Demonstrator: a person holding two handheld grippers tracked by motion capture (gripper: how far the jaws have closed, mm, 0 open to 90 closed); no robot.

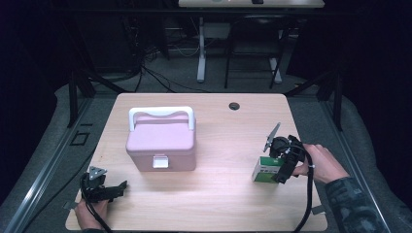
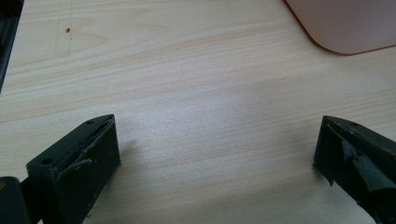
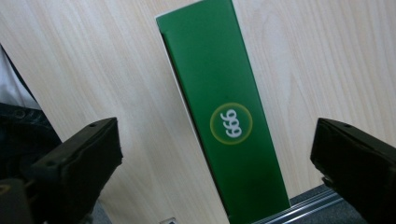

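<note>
Standing upright on the pale wood-grain worktop [image 1: 218,194], well to the right of the pink box [image 1: 162,144], is a slim green carton [image 1: 266,170] with glossy faces and a round "999" mark. The right gripper [image 1: 284,171] hovers over it, fingers [image 3: 79,158] spread wide either side, not touching. The pink box is smooth plastic with rounded corners and a white handle. Front-left of it, the left gripper [image 1: 116,190] lies low, fingers [image 2: 84,158] apart.
</note>
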